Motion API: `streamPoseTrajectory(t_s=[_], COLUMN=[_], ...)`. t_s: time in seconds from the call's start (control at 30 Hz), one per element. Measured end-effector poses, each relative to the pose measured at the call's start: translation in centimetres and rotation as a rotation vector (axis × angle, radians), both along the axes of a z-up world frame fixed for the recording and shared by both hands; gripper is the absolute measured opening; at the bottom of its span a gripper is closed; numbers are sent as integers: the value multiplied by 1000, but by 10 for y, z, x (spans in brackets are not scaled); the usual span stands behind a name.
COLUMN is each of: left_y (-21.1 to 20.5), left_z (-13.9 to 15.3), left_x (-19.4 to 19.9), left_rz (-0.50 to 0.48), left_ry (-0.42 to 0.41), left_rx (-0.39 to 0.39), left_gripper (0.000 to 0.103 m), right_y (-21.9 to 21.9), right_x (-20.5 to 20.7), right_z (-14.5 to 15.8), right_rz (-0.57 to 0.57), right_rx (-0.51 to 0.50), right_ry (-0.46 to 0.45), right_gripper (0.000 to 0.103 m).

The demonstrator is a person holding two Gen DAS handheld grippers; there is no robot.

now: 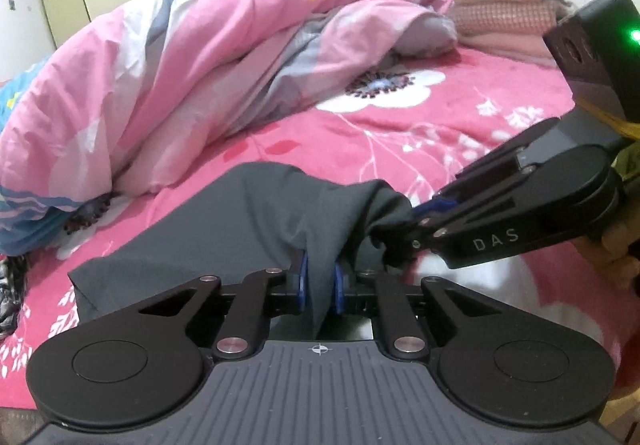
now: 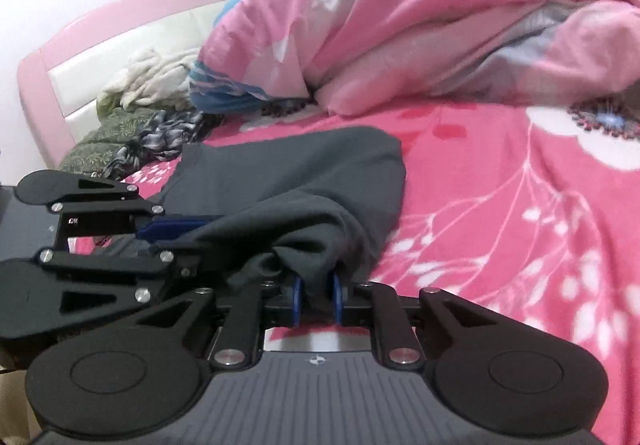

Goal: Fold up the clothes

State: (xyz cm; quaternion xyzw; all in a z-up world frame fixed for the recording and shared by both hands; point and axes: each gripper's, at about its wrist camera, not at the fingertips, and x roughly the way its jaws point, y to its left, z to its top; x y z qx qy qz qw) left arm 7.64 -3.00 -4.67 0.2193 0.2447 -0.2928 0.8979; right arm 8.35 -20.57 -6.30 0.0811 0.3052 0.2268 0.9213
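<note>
Both tools pinch one dark grey garment [image 1: 224, 229]: left tool [image 1: 320, 285] clamps a hanging fold, right tool [image 2: 316, 295] a bunched edge just beside it. Garment's far edge lies on the pink bed [image 2: 500, 205], open toward the rumpled duvet [image 1: 180, 65].

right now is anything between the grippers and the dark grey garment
Nothing visible. The left gripper and right gripper are each already shut on bunched fabric of the dark grey garment, which lies on the pink floral bedspread.

A dark grey garment [image 1: 224, 229] lies spread on a pink floral bed [image 1: 400, 133], its near edge bunched and lifted in two places, far part flat.
</note>
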Motion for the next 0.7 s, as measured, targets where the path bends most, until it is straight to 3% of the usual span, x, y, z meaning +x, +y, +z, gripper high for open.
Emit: streamPoseTrajectory(t_s=[0.07, 0.17, 0.27, 0.33, 0.5, 0.7], left_y=[3, 7, 9, 9, 12, 14], left_z=[2, 5, 6, 7, 10, 3], left_x=[2, 4, 5, 5, 1, -2], left_rz=[14, 28, 36, 39, 14, -5], left_ry=[2, -2, -9, -15, -24, -5], left_rx=[-20, -47, -67, -78, -113, -91], left_gripper=[9, 8, 8, 8, 7, 6], right_y=[-9, -29, -29, -28, -8, -1], right_x=[-6, -18, -17, -15, 3, 28], right_z=[4, 12, 11, 10, 0, -19], right_rz=[15, 31, 68, 94, 122, 1], right_rx=[16, 66, 96, 115, 171, 338], right_ry=[-17, -46, -24, -6, 56, 124], right_gripper=[36, 40, 31, 16, 12, 14])
